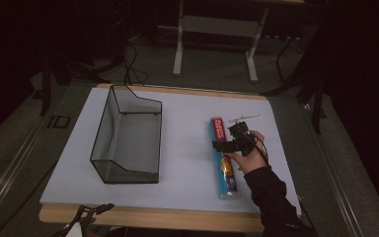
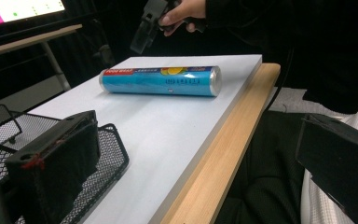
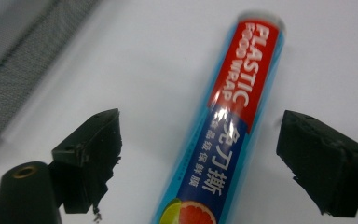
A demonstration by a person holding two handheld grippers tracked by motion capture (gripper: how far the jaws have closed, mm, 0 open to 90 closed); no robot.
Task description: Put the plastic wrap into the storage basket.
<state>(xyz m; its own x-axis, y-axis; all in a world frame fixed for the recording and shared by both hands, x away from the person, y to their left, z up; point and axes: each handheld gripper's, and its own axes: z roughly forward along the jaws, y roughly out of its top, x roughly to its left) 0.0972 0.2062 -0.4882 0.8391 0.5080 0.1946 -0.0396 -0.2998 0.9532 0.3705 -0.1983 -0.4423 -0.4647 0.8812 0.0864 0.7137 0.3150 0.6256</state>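
One plastic food wrap roll (image 3: pixel 233 130) laid near table (image 1: pixel 187 163) right edge (lengthwise), straddled untouched by wide-parted right gripper (image 3: pixel 198 154); left gripper (image 2: pixel 200 172) held wide, empty, at front edge beside wire basket (image 1: pixel 128 136).

A wide strip of bare white table top (image 1: pixel 187 148) is left open between the wire mesh basket (image 1: pixel 128 140) and the plastic wrap roll (image 1: pixel 223 158). The left half is blocked by the basket's tall walls. Passage right of the roll is narrowed by the right gripper (image 1: pixel 234 138) above it.
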